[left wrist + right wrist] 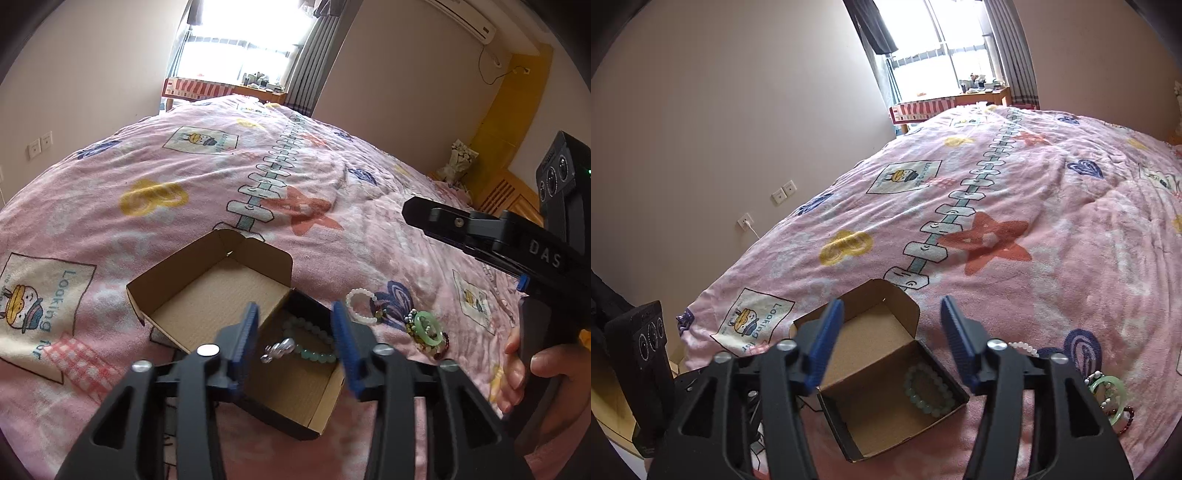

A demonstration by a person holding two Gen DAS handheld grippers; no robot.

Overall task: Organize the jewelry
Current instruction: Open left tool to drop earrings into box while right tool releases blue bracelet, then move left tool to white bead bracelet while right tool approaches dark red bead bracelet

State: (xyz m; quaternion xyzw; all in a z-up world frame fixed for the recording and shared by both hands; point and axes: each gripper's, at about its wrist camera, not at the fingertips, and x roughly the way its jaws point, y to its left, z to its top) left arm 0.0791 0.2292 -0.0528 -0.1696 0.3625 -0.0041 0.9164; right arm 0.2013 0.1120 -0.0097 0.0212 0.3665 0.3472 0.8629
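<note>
An open cardboard box point(221, 291) lies on the pink bedspread, lid flap folded back. Inside it lies a pale green bead bracelet point(314, 341) with a silver charm point(279, 350). My left gripper point(295, 347) is open and empty, its blue fingers straddling the box just above the bracelet. The box point(886, 417) and bracelet point(929, 389) also show in the right wrist view. My right gripper point(892, 339) is open and empty, hovering above the box. To the right of the box lie a white bead bracelet point(360, 306), a green jade bangle point(428, 328) and dark red beads point(1126, 421).
The pink cartoon bedspread point(184, 177) covers the whole bed. A plain wall with sockets point(783, 192) runs along the bed's left side. A wooden desk point(960, 103) stands under the window at the far end. The right gripper's body point(517, 251) shows in the left wrist view.
</note>
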